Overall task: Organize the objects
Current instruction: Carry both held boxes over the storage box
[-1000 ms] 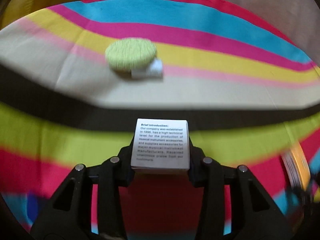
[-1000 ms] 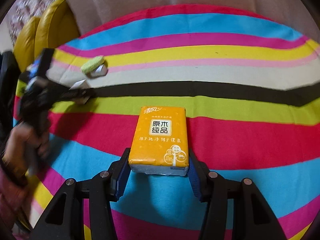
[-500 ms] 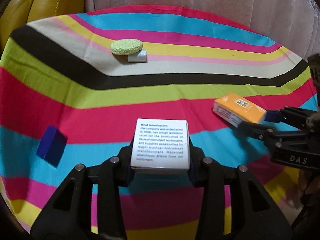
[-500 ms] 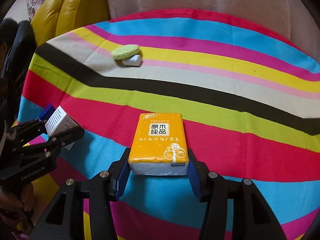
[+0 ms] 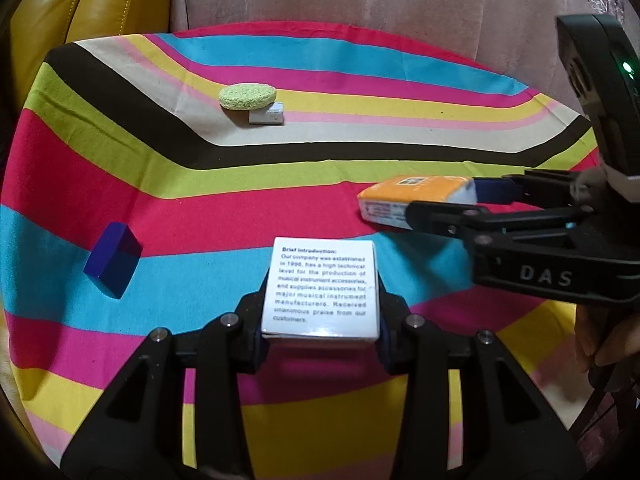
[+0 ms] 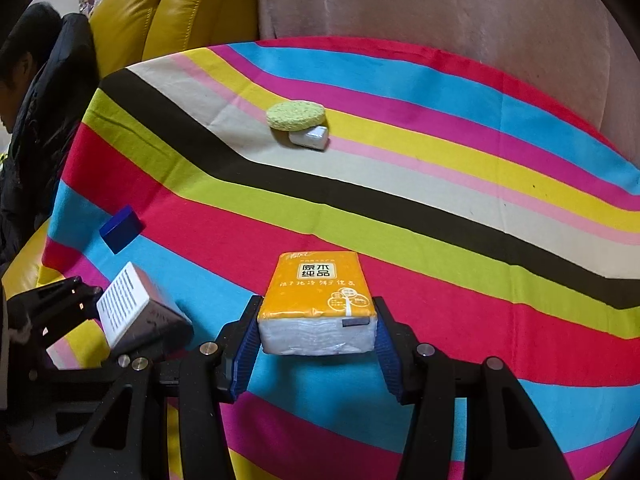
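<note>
Tissue pack (image 6: 318,304) and white box (image 5: 320,292) now closer together.

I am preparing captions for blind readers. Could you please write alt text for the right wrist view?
The right gripper holds an orange tissue pack above a striped cloth. At lower left, the left gripper holds a white box. Farther off, a blue block and a green sponge propped on a small white object lie on the cloth.

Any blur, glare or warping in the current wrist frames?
Left wrist: sharp, print on white box readable, stripes of cloth bow from fisheye. Right wrist: sharp; orange tissue pack crisp, mild sheen on yellow sofa, dark corners.
</note>
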